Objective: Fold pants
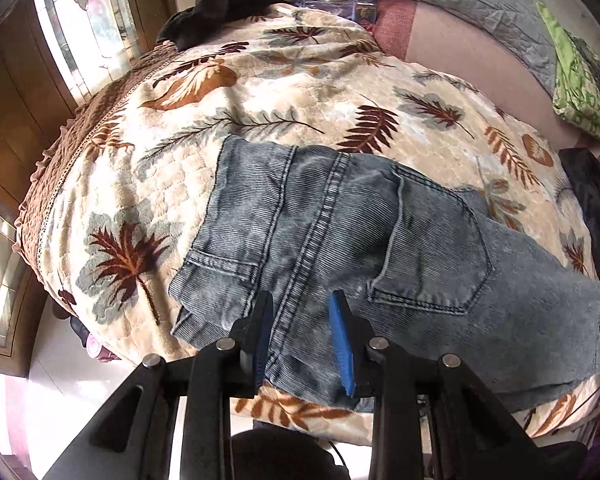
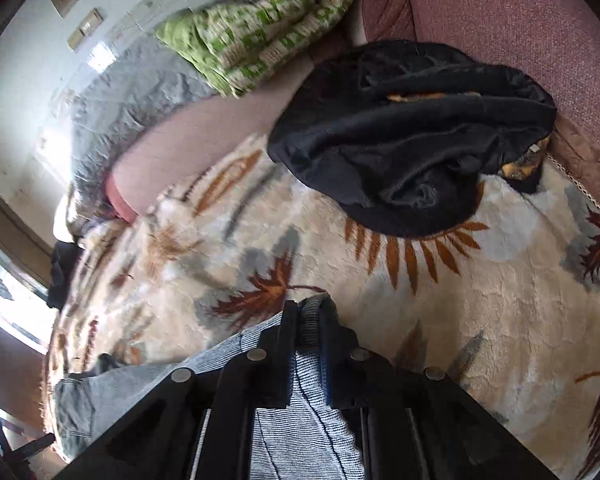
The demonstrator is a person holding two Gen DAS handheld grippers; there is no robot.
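Note:
Grey-blue corduroy pants lie folded on a leaf-patterned blanket, back pockets and centre seam facing up. My left gripper is open just above the pants' near edge, its fingers either side of the seam, holding nothing. In the right wrist view, my right gripper is shut on a fold of the pants, held above the blanket. More of the pants trails down to the lower left there.
A black garment lies heaped ahead of my right gripper. A green patterned quilt and a grey pillow lie at the back. Another dark garment sits at the blanket's far left. The bed edge and floor are to the left.

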